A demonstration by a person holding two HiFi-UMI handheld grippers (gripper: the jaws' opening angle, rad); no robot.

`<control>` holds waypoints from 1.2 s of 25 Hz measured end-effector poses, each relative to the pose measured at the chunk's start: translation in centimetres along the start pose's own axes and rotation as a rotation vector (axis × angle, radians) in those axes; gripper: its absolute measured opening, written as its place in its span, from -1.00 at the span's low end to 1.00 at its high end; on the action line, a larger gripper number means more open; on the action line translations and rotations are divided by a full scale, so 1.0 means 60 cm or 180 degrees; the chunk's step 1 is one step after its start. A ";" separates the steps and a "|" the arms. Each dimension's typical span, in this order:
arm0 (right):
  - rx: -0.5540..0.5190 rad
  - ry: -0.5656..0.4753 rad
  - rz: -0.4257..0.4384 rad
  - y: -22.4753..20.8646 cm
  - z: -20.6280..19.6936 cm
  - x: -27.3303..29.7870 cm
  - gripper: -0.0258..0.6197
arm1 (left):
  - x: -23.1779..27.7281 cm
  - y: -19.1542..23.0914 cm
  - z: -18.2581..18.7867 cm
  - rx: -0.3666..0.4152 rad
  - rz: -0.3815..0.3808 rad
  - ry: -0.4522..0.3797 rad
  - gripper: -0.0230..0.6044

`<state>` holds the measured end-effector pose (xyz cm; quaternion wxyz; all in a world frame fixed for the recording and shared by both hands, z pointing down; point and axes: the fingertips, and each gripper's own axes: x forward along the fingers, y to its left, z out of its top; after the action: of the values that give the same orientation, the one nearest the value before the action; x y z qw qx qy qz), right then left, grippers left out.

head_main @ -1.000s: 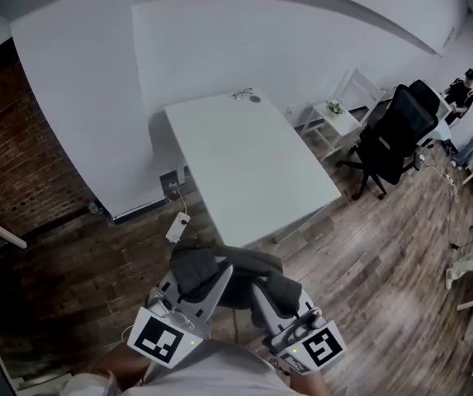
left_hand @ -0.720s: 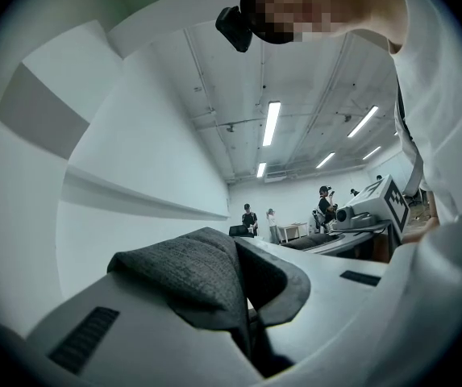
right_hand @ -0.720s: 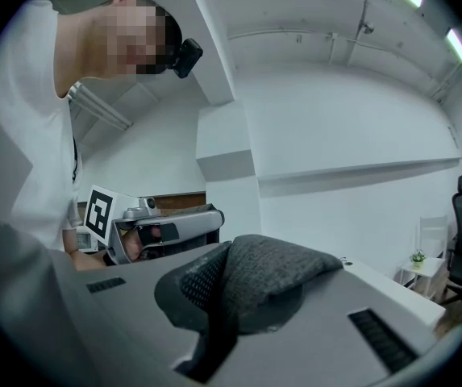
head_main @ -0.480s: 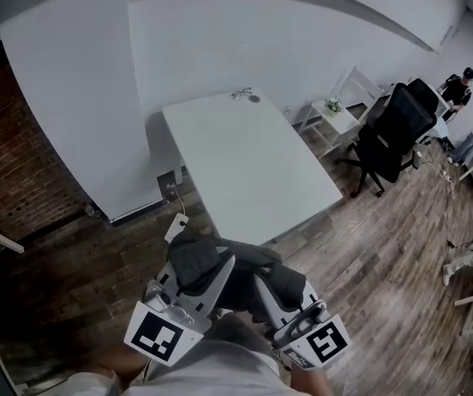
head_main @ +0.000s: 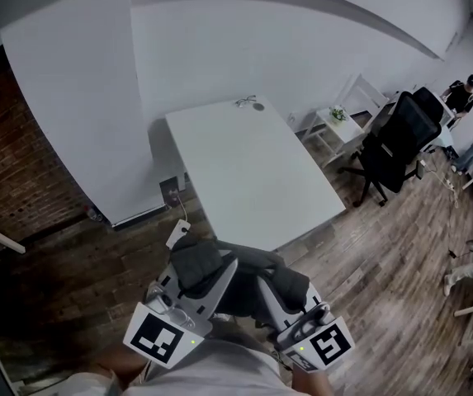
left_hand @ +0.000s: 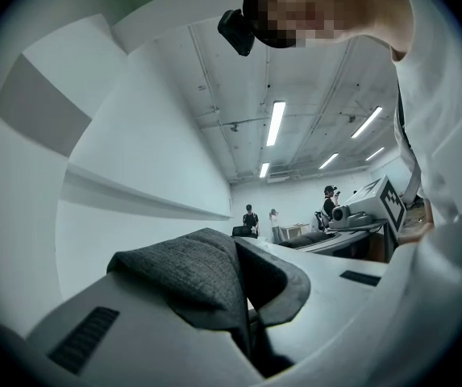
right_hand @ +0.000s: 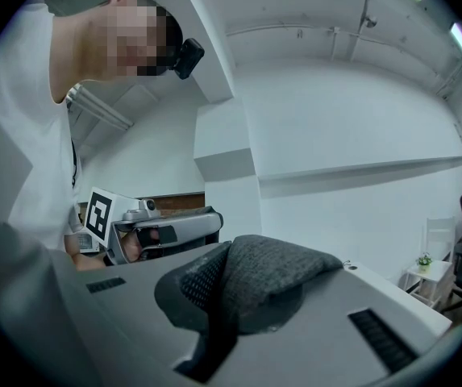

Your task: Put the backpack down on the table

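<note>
far left, a brick wall runs down to the wooden floor, and a small white plug lies on the boards with its cord trailing. next across, the left gripper points level and away from the person, and its own view shows the jaws pressed together with a fold of grey woven fabric pinched between them. that fabric is the backpack, a dark grey bundle slung between the two grippers, up in the air over the floor, right at the near end of the table and not resting on it. the white table stretches away beyond it, with what looks like a pair of glasses at its far end, too small to be sure. just right of the bundle, the right gripper has its jaws clamped tight on another grey fold. further right stand a small white side table with a little plant, a black office chair, and at the far edge a person in dark clothes.
</note>
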<state>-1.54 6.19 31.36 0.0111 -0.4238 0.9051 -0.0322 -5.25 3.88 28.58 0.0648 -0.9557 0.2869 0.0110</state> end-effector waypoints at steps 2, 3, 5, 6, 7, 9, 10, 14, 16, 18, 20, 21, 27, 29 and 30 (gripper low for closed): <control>-0.0011 -0.0001 -0.0005 -0.009 0.009 0.004 -0.79 | 0.012 0.004 0.004 0.0137 -0.0033 0.0021 -0.87; -0.0021 -0.0005 -0.0005 -0.014 0.014 0.006 -0.79 | 0.020 0.008 0.007 0.0194 -0.0041 0.0017 -0.87; -0.0052 -0.0026 0.0010 -0.021 0.026 0.013 -0.79 | 0.034 0.020 0.015 0.0261 -0.0039 0.0001 -0.87; -0.0074 -0.0041 0.0021 -0.024 0.033 0.017 -0.79 | 0.039 0.026 0.020 0.0287 -0.0032 -0.0007 -0.87; -0.0101 -0.0056 0.0031 -0.028 0.040 0.021 -0.79 | 0.044 0.032 0.025 0.0320 -0.0025 -0.0015 -0.87; -0.0154 -0.0093 0.0042 -0.040 0.055 0.027 -0.79 | 0.056 0.038 0.033 0.0407 -0.0013 -0.0033 -0.87; -0.0173 -0.0113 0.0043 -0.048 0.062 0.029 -0.79 | 0.063 0.040 0.038 0.0453 -0.0010 -0.0045 -0.87; -0.0205 -0.0152 0.0030 -0.079 0.088 0.038 -0.79 | 0.091 0.051 0.052 0.0578 0.0029 -0.0068 -0.87; -0.0223 -0.0159 0.0032 -0.088 0.099 0.048 -0.79 | 0.100 0.062 0.058 0.0588 0.0083 -0.0091 -0.87; -0.0243 -0.0182 0.0017 -0.098 0.111 0.058 -0.79 | 0.106 0.074 0.065 0.0553 0.0126 -0.0127 -0.87; -0.0277 -0.0216 -0.0013 -0.111 0.125 0.067 -0.79 | 0.114 0.082 0.073 0.0544 0.0148 -0.0177 -0.87; -0.0300 -0.0229 -0.0030 -0.120 0.131 0.071 -0.79 | 0.121 0.085 0.076 0.0572 0.0155 -0.0206 -0.87; -0.0300 -0.0188 -0.0122 -0.226 0.167 0.123 -0.79 | 0.223 0.144 0.090 0.0795 0.0173 -0.0218 -0.87; -0.0293 -0.0196 -0.0099 -0.237 0.166 0.126 -0.79 | 0.236 0.151 0.088 0.0818 0.0185 -0.0248 -0.87; -0.0289 -0.0201 -0.0084 -0.241 0.163 0.127 -0.79 | 0.240 0.153 0.085 0.0813 0.0198 -0.0254 -0.87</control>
<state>5.16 -9.37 22.63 0.0201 -0.4365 0.8992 0.0222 1.80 -10.91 21.60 0.1970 -0.9291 0.3126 0.0145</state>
